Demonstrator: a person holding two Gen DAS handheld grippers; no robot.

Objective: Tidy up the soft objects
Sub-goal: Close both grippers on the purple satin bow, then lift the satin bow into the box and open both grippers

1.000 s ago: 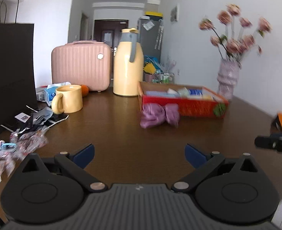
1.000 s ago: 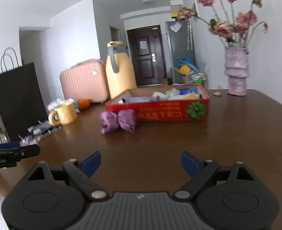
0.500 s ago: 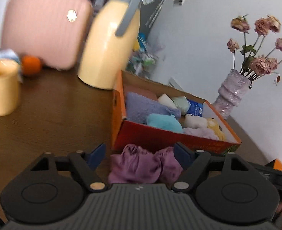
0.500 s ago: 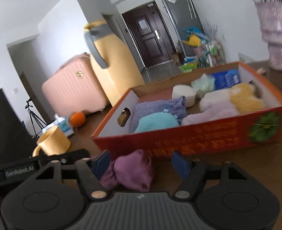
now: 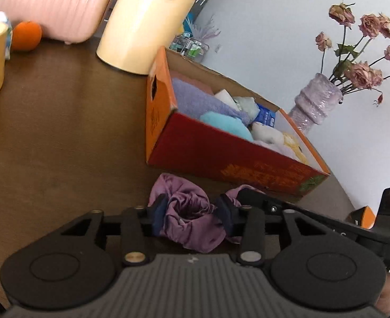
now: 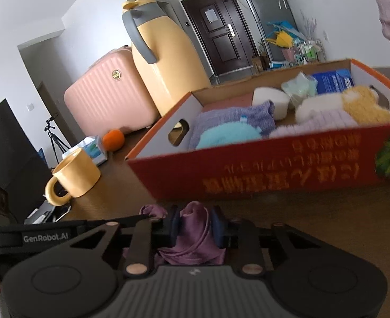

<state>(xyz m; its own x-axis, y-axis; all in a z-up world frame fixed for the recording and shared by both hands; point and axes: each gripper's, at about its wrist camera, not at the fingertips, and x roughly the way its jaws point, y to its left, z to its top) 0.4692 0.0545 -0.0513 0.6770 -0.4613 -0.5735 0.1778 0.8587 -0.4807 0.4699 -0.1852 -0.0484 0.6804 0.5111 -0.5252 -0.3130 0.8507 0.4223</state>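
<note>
Your left gripper (image 5: pixel 193 216) and right gripper (image 6: pixel 195 225) are closing, pinching the purple cloth (image 5: pixel 192 218); the box (image 5: pixel 221 148) sits at twelve o'clock, both tilted downward.

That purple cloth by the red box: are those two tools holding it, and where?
Yes. Both tools are closing on the purple cloth: the left tool pinches its left bunch, the right tool its right bunch, and it lies on the table.

On the tabletop (image 5: pixel 62 137), a crumpled cloth (image 5: pixel 192 222) lies just before the cardboard box (image 5: pixel 221 153) of soft items; a jug (image 6: pixel 165 61) and suitcase (image 6: pixel 107 98) stand behind
</note>
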